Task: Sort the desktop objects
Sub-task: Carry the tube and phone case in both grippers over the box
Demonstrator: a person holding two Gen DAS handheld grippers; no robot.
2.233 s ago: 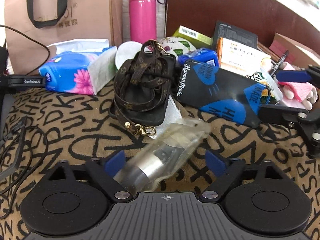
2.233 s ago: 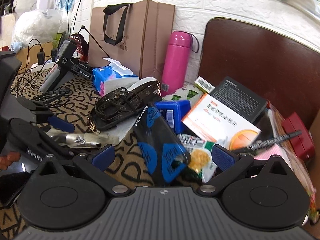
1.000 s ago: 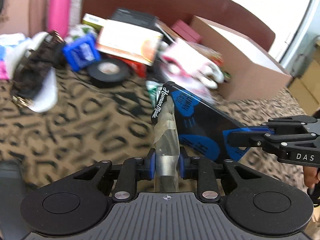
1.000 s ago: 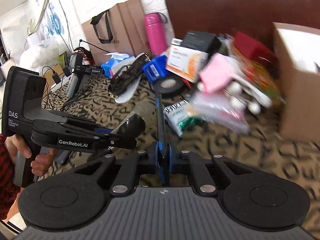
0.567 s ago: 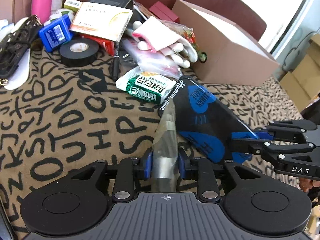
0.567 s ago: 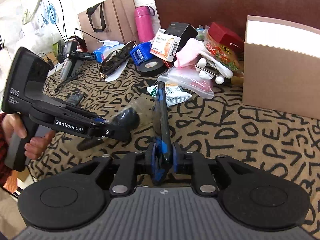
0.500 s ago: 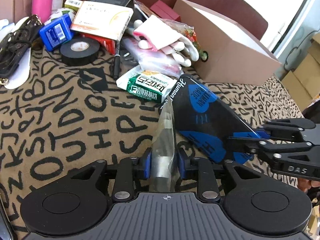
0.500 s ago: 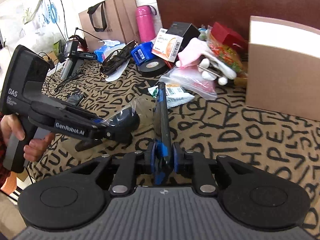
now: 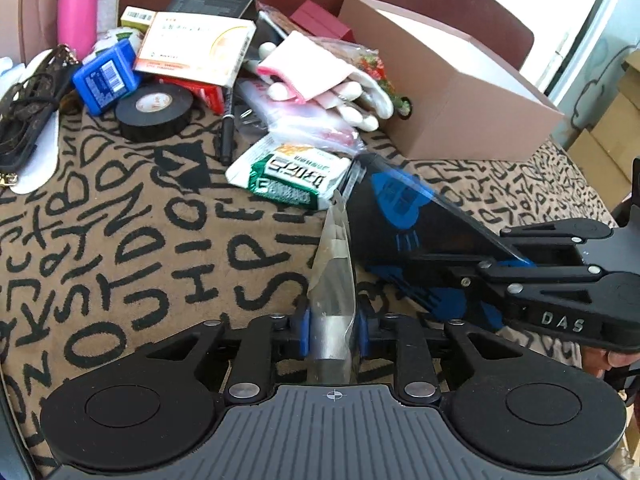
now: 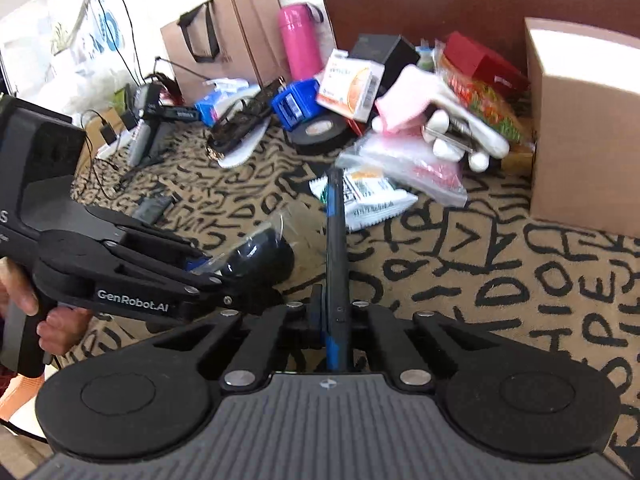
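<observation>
Black phone case with blue hearts [image 9: 404,216] pinched edge-on by right hand-held gripper [image 10: 334,320]; clear plastic-wrapped metal cylinder [image 9: 334,280] between closing jaws of left hand-held gripper [image 9: 332,330].

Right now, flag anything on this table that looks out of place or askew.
The orange-and-white box sits tilted on the heap, propped on a blue box and a red one. The black marker pokes out from under the pile. Nothing looks spilled or damaged.
</observation>
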